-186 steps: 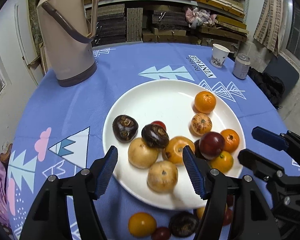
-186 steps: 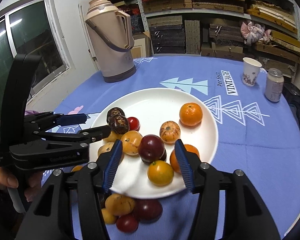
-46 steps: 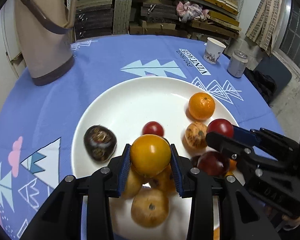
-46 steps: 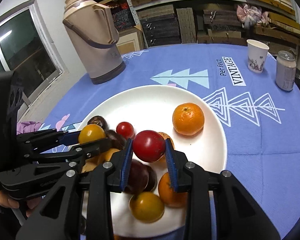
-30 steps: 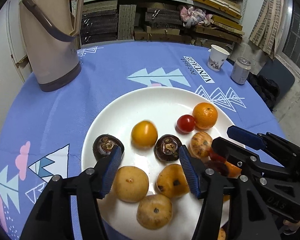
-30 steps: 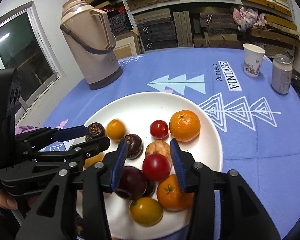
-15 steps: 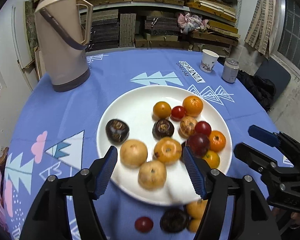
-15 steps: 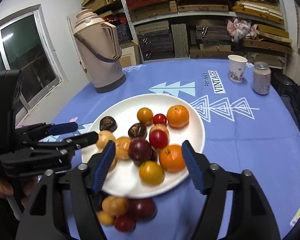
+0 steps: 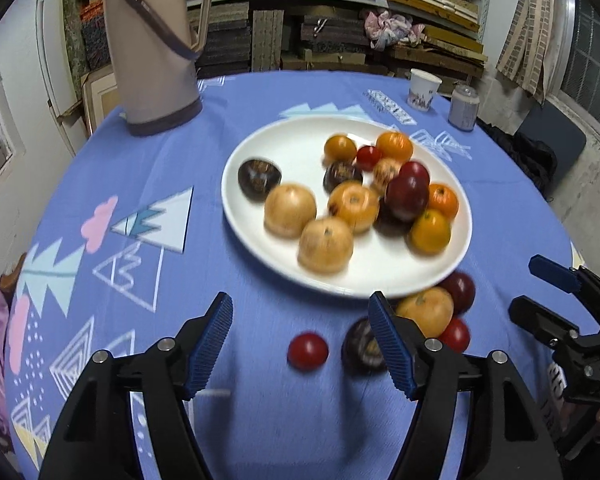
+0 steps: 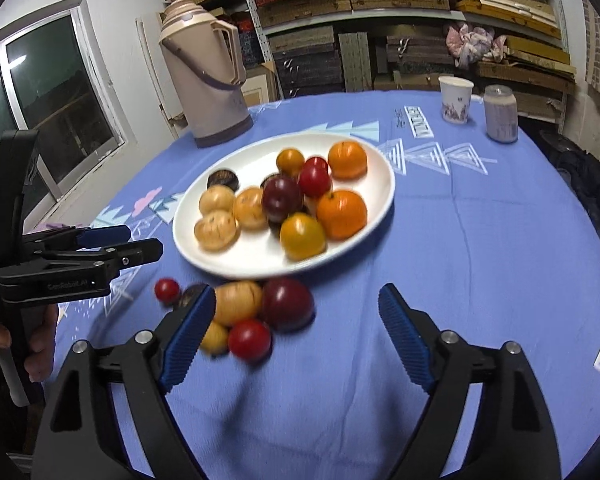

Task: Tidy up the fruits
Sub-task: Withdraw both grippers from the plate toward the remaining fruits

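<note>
A white plate on the blue cloth holds several fruits: oranges, tan, yellow, red and dark ones. Loose fruits lie by its near rim: a small red tomato, a dark fruit, a tan fruit, a dark red plum and a red tomato. My left gripper hangs open above the small tomato and holds nothing. My right gripper is opening its jaws, empty, with the loose fruits just beyond its tips. Each gripper also shows in the other's view: the right gripper and the left gripper.
A tall beige thermos jug stands at the far left of the round table. A paper cup and a can stand at the far right. Shelves of stacked boxes fill the back. A hand holds the left gripper's handle.
Both grippers let their fruits go onto the plate, widened their jaws and drew back toward the near side. The loose fruits in front of the plate have come into view.
</note>
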A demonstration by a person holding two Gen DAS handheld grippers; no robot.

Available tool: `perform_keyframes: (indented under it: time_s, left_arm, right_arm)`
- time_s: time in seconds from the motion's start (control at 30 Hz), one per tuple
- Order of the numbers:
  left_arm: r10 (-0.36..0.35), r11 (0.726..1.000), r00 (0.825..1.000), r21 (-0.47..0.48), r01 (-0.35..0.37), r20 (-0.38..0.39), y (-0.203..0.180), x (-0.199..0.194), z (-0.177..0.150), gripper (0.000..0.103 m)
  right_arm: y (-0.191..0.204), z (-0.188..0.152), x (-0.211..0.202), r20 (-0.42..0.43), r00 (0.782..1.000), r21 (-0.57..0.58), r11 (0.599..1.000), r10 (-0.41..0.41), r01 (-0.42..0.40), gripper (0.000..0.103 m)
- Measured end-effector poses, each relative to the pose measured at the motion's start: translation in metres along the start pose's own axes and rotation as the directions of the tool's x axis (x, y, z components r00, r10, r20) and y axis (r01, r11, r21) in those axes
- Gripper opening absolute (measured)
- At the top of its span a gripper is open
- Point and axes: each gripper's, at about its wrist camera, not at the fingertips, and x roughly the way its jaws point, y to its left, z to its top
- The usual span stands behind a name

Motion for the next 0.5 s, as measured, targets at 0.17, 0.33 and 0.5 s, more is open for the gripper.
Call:
perform_keyframes:
  time_s: [0.17,0.33,0.5]
  left_arm:
    - [-0.004,0.999,0.999,-0.043,0.002,-0.047,0.011,0.014,-0.015,0.071]
    - [-0.01,0.998,0.997,-0.058,0.006,-0.071,0.016,0.024,-0.019,0.071]
    - [-0.008,0.999,0.997,-0.041,0.005,-0.077,0.012,0.029,-0.021,0.071]
  right_arm:
    - [0.002,-0.014,0.003,-0.024,1.0,0.003,1.0,0.012,-0.012,0.085]
    - [0.006,-0.02,0.007,-0.038,0.999,-0.001,1.0,0.023,-0.023,0.085]
    - [0.007,-0.024,0.011,-0.051,0.998,-0.003,1.0,0.03,-0.031,0.085]
